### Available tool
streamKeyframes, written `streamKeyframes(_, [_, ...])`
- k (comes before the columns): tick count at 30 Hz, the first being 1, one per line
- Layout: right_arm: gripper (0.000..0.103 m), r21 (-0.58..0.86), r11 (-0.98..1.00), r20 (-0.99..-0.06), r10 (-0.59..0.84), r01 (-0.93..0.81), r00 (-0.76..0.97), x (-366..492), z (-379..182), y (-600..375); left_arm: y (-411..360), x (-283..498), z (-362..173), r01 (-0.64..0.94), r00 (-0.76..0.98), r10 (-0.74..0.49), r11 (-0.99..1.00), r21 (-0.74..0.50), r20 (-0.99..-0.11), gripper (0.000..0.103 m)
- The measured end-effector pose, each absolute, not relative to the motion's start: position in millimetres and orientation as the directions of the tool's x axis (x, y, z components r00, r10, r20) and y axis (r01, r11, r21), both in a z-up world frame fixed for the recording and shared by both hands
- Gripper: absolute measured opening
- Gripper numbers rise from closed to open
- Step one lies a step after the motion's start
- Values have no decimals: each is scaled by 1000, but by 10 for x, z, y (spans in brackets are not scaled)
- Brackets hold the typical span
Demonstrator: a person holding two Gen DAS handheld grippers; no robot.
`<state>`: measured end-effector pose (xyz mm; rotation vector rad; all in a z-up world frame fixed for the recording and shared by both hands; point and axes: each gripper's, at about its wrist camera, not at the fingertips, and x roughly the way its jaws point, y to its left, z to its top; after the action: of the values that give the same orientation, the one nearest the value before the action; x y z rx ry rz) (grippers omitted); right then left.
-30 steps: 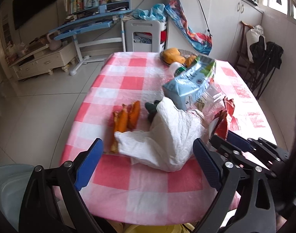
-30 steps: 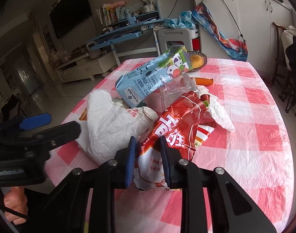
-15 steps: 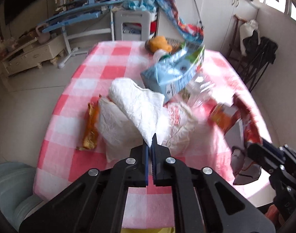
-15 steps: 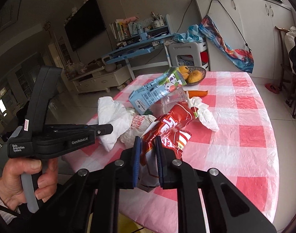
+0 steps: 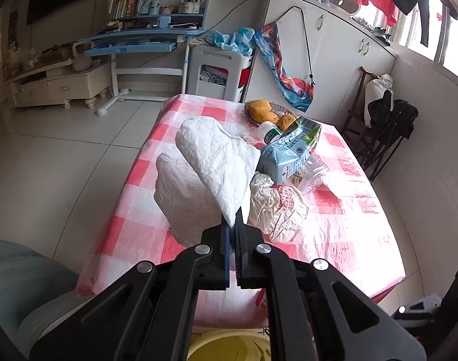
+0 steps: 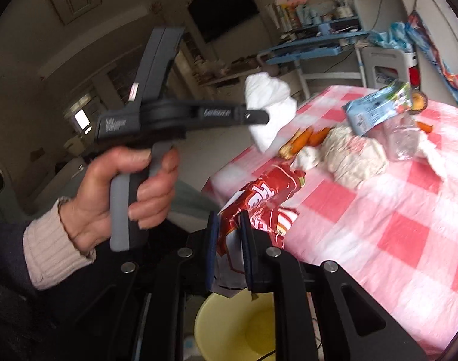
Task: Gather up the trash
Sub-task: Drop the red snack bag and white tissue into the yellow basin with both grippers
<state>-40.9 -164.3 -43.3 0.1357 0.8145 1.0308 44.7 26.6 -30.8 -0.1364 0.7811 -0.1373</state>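
Note:
My left gripper (image 5: 233, 213) is shut on a crumpled white paper bag (image 5: 216, 162), lifted above the near end of the pink checked table (image 5: 349, 240). Seen from the right wrist, the same left gripper (image 6: 259, 117) is held by a hand (image 6: 123, 192) with the white bag (image 6: 269, 105) hanging off its tip. My right gripper (image 6: 230, 219) is shut on a red snack bag (image 6: 259, 192), raised at the table's near edge over a yellow bin (image 6: 229, 325). On the table lie a crumpled wrapper (image 5: 277, 207), a blue milk carton (image 5: 292, 150) and a clear plastic bottle (image 6: 401, 138).
A bowl of oranges (image 5: 265, 111) stands at the far end of the table. Carrots (image 6: 304, 138) lie near the table's left edge. The yellow bin (image 5: 229, 346) sits below the near edge. A blue desk (image 5: 144, 42) and white cabinets (image 5: 334, 54) line the far wall.
My left gripper went from wide open to shut on the white bag and lifted it. My right gripper pulled the red snack bag back and up to the table's near edge.

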Motion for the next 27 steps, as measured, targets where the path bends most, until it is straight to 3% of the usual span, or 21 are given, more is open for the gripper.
streamKeyframes(6, [20, 434, 511, -649, 749, -742, 136, -526, -707, -1306, 311, 208, -359, 84, 674, -177, 983, -164, -717, 4])
streamKeyframes(8, [31, 426, 533, -663, 734, -731, 148, -495, -745, -1320, 275, 95, -437, 100, 648, -188, 982, -162, -738, 4])
streamKeyframes(12, [35, 416, 568, -654, 730, -710, 200, -432, -756, -1432, 144, -135, -583, 131, 609, -181, 983, -126, -772, 3])
streamKeyframes(15, [46, 387, 615, -654, 708, -688, 265, -389, -747, -1503, 77, -285, -688, 144, 576, -183, 982, -122, -796, 4])
streamKeyframes(21, [48, 366, 683, -645, 676, -633, 356, -403, -656, -1719, -96, -610, -1001, 186, 437, -191, 975, -120, -879, 4])
streamKeyframes(23, [48, 364, 697, -638, 670, -617, 380, -392, -626, -1770, -161, -727, -1122, 208, 364, -183, 972, -111, -913, 14])
streamKeyframes(25, [48, 359, 708, -633, 664, -609, 398, -408, -583, -1803, -162, -819, -1177, 209, 330, -159, 974, -93, -930, 49])
streamKeyframes(27, [48, 353, 714, -633, 658, -605, 407, -392, -578, -1796, -151, -882, -1149, 208, 334, -151, 975, -83, -931, 61])
